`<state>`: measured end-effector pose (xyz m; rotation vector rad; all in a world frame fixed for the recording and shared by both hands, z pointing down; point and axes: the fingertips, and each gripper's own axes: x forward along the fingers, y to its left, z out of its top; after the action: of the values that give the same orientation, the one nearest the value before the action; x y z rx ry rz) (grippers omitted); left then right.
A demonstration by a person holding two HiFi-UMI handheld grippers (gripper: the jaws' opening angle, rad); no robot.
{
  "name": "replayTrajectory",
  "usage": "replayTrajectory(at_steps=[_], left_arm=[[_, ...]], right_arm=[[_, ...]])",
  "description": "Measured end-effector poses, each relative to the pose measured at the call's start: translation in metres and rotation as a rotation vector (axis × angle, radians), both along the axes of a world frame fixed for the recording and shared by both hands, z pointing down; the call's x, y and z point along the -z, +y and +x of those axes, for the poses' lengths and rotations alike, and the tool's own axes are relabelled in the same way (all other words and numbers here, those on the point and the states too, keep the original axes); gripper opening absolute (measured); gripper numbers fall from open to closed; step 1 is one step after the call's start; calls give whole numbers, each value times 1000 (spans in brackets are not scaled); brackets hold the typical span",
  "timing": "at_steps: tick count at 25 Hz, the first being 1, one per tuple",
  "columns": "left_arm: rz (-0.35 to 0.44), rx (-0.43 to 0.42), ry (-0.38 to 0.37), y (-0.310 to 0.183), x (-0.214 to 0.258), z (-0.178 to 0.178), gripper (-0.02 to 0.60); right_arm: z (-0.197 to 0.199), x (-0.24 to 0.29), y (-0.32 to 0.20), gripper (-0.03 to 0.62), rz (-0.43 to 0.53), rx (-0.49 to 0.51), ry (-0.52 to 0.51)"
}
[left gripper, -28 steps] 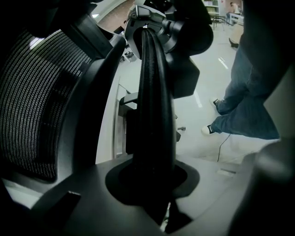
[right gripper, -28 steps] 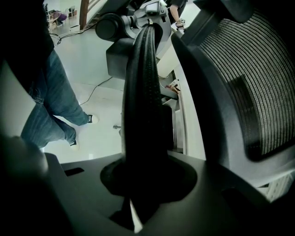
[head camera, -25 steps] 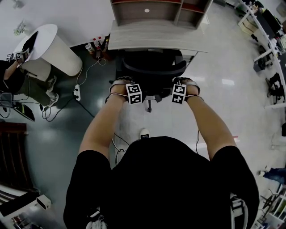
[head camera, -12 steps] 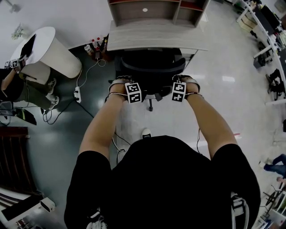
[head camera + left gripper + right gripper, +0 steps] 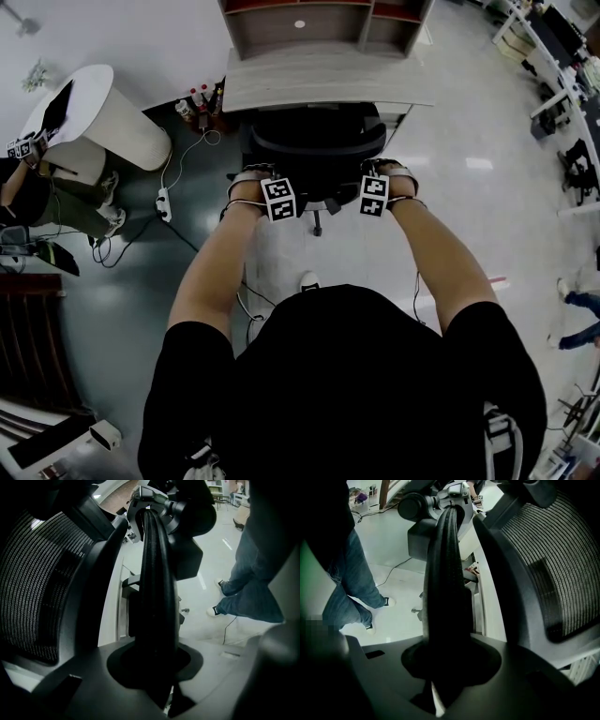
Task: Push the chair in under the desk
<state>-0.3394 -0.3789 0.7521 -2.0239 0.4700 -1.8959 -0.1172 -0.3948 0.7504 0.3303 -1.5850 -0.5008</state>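
1. The left hand-held gripper [image 5: 251, 174] is closed on the left armrest [image 5: 154, 597]. The black padded bar is seen running straight up between the jaws, and the gap is only as wide as the pad.
2. The right hand-held gripper [image 5: 389, 171] is likewise clamped on the right armrest [image 5: 445, 588]. Its jaws have just been opening slightly, with the pad filling the gap between them.
3. Both hand-held grippers are pointed steeply down and are held level with each other, one at each side of the chair [image 5: 314, 141].
4. The mesh back [image 5: 33, 583] is seen just inboard of each armrest.
5. The chair is placed squarely at the near edge of the table [image 5: 328, 84]. Its front is lost under the tabletop, while its back and armrests are seen outside the edge.
6. A shelf unit [image 5: 309, 23] is carried on the table.
7. A jeans-clad leg [image 5: 253, 588] is noted on the pale floor [image 5: 469, 187] beside the chair.
8. Well to the left, bottles [image 5: 197, 98] and a power strip [image 5: 161, 195] are noted on the floor.
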Motion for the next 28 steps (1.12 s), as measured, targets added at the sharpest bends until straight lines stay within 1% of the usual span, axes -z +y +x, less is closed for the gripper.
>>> replayTrajectory(at_steps=[8,12,13,17,20,22,24,28], left_arm=[[-13,16,-8,2,-1,-2,91],[-59,32,-16,5,-4,-3,92],[-72,36,-11,6,-4,-2,102],[-79,41,44,8,6,-1,130],[-67,33,67,14,16,-1,145],[-57,46,99,18,23,-2,166],[-45,70,145,21,32,-3,183],[-12,136,268,27,52,-8,184]], right_arm=[[-1,1,0,101,10,6,-6],[-1,2,-1,121,42,0,-25],[-2,4,0,127,41,1,-40],[-6,17,6,169,42,-2,-120],[-4,29,13,200,69,-20,-162],[-3,38,18,213,89,-44,-192],[-2,47,23,218,106,-75,-241],[0,70,34,216,146,-140,-364]])
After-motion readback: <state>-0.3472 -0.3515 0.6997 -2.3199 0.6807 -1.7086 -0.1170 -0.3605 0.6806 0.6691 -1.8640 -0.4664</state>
